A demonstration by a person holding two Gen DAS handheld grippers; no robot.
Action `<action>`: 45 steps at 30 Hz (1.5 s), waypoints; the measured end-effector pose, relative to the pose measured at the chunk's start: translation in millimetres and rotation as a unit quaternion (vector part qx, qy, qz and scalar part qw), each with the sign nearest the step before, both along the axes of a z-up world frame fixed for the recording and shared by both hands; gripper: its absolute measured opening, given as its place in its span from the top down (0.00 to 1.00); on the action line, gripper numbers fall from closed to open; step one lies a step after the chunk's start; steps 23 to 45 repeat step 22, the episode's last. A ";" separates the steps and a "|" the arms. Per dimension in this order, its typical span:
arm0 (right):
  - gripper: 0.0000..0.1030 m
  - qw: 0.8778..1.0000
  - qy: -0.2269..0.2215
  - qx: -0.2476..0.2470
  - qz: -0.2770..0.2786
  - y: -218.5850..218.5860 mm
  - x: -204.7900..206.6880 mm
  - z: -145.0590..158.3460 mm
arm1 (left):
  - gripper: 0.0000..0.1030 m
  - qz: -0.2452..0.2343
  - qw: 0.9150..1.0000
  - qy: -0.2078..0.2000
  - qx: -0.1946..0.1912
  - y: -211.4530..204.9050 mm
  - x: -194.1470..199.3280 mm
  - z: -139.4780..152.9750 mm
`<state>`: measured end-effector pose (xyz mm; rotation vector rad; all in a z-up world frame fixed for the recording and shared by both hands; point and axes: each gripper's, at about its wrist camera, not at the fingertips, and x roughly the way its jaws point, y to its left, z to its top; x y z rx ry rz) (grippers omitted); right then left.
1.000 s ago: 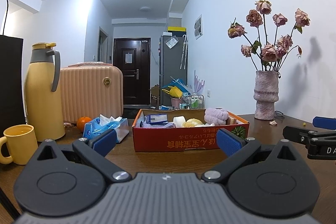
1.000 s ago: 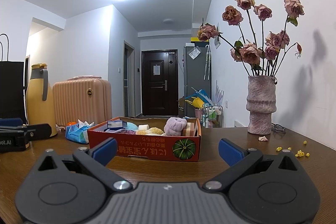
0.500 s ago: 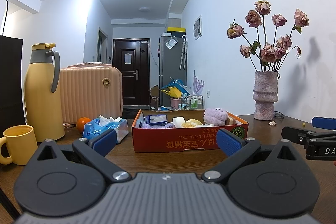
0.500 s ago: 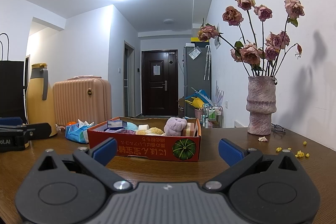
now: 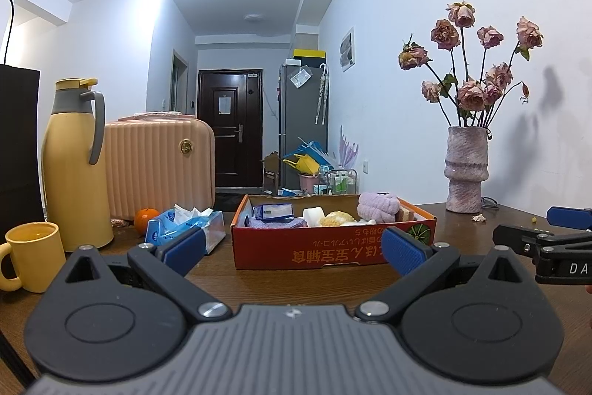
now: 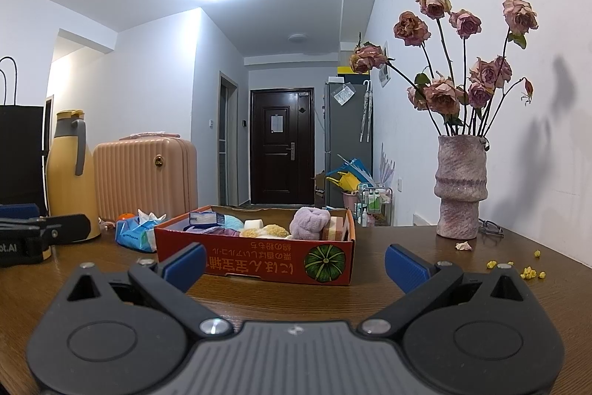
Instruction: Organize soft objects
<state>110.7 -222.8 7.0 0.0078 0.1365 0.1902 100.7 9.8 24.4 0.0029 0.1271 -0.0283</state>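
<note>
Your left tongs (image 5: 292,248) and right tongs (image 6: 294,263) both gape wide, empty, low over the brown wooden bench (image 6: 407,284); the fluffy lilac soft roll (image 6: 309,223) sits inside the red cardboard box (image 6: 255,260) ahead.

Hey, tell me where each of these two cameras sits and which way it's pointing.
Left wrist: on the left tool, low over the table, facing the red box; own open fingers show, right tool at the edge.
Right wrist: on the right tool, facing the box's pumpkin corner; own open fingers, left tool at the edge.
Shared: box, vase, suitcase.
</note>
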 end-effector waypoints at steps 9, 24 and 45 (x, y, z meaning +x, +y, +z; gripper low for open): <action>0.00 1.000 0.000 -0.001 0.000 0.2 -0.2 0.1 | 0.00 0.004 1.000 -0.002 0.001 -1.4 -1.0 1.8; 0.00 1.000 0.004 -0.003 -0.002 -0.3 2.5 0.1 | 0.00 -0.005 1.000 -0.005 0.001 1.5 -0.2 -0.2; 0.00 1.000 0.004 -0.003 -0.002 -0.3 2.5 0.1 | 0.00 -0.005 1.000 -0.005 0.001 1.5 -0.2 -0.2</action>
